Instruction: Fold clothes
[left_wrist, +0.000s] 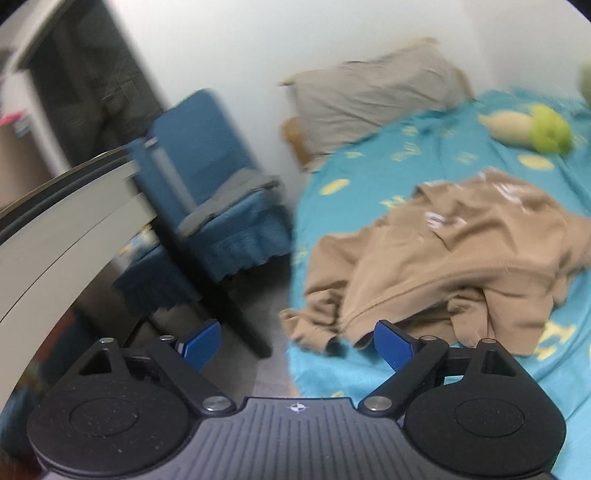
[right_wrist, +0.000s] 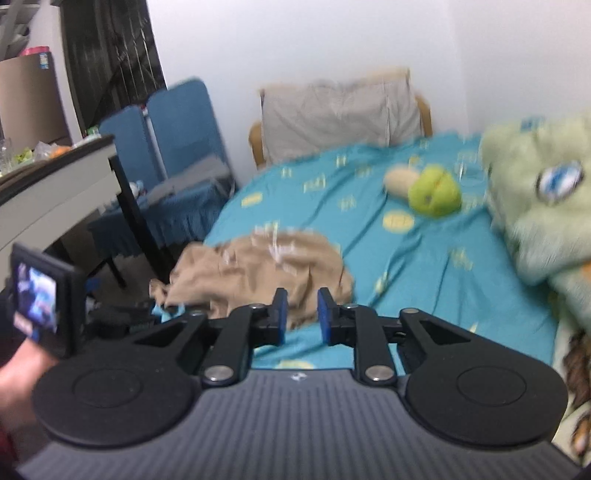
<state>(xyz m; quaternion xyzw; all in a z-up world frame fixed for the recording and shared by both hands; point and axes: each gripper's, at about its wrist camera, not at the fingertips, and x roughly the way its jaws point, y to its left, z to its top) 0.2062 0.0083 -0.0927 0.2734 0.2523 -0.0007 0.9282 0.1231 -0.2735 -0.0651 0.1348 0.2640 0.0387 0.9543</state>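
Tan garment (left_wrist: 443, 258), print too blurred to read, lies crumpled ahead of both grippers. Left gripper (left_wrist: 295, 343) spread wide, empty; right gripper (right_wrist: 302, 314) narrowly apart, empty.

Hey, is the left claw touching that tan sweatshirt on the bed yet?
Cannot tell. In the left wrist view the open left claw sits at the tan sweatshirt hem, its right fingertip overlapping the cloth edge, but blur hides any contact or gap.

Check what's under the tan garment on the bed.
The crumpled tan garment lies on the teal patterned bedsheet, which shows all around it. Whatever sits beneath its folds is covered. Neither tongs touches it.
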